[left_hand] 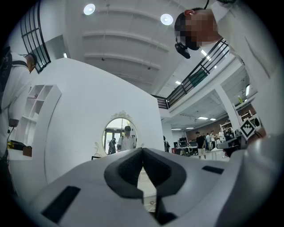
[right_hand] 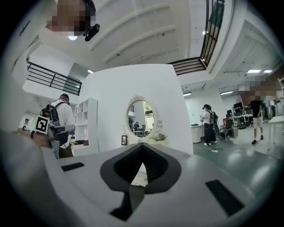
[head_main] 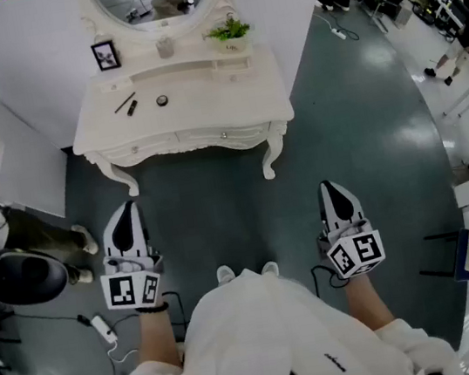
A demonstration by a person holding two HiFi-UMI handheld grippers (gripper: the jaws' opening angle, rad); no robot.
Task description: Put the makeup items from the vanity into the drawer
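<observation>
Your left gripper and right gripper both have jaws together on nothing, well short of the table. The makeup lies left of the table's middle: a slim pencil touching or just beside a dark tube, and a round compact near them; the drawer in the table's front looks closed. All three are probably light, stiff and smooth, so pinch pencil and tube mid-length, the compact across its rim
</observation>
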